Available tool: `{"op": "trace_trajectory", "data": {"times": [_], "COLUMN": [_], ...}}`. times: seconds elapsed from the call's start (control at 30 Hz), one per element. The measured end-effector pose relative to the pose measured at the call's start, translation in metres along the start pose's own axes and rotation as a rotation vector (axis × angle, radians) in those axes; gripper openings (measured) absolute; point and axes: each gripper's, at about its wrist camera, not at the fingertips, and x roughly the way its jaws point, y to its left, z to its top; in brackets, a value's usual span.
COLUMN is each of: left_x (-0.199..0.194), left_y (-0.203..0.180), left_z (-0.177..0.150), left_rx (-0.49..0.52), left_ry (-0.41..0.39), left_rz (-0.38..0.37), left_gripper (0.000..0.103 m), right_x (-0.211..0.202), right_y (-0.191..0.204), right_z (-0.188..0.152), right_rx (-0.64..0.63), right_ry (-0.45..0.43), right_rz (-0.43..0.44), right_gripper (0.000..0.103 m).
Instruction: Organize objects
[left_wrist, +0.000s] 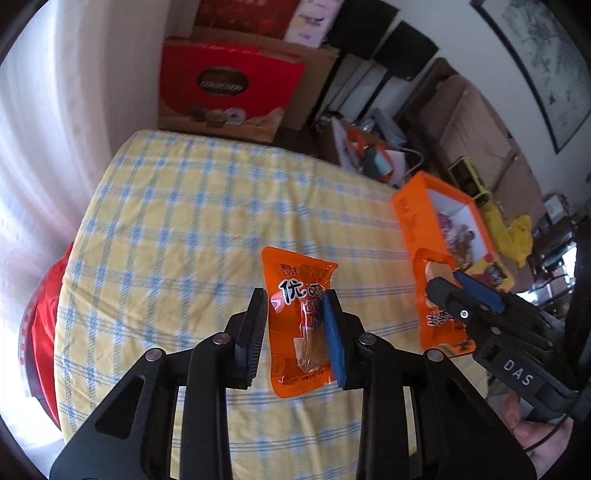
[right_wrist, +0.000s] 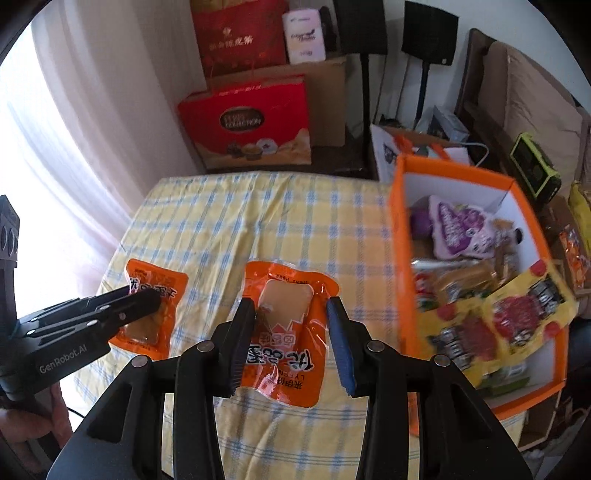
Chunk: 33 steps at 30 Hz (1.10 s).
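Left claw and right claw each pinch an orange snack packet above the checked desk, so carry yours level to the orange box at right.

Daylight glare through curtain (left); fisheye-bent edges; orange box perhaps motion-blurred.

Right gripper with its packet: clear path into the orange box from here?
Probably yes. The right gripper is shut on an orange snack packet, and the orange box stands open-topped just to its right on the checked tablecloth. Nothing lies between them, though snacks already fill much of the box.
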Motion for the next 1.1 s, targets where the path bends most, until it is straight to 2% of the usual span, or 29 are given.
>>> {"op": "trace_trajectory", "data": {"times": [0.4,0.67,0.77,1.1], "left_x": [-0.007,0.010,0.019,0.041], "left_y": [-0.072,-0.124,-0.145,-0.185], "left_z": [0.023,0.025,0.023,0.021], "left_rx": [0.067,0.108,0.130,0.178], "left_ry": [-0.016,0.004,0.016,0.040], "left_rz": [-0.065,-0.111,-0.121,-0.121], "left_gripper": [0.028,0.028,0.016,0.016], "right_x": [-0.039,-0.054,-0.059,-0.061], "right_y": [-0.048,-0.086,-0.101,-0.146], "right_z": [0.012,0.011,0.010,0.004], "right_rx": [0.034,0.070,0.081,0.130], "right_ry": [-0.044,-0.055,-0.056,-0.046], "right_rz": [-0.059,-0.094,-0.108,-0.135], "right_gripper": [0.040,0.040,0.040,0.040]}}
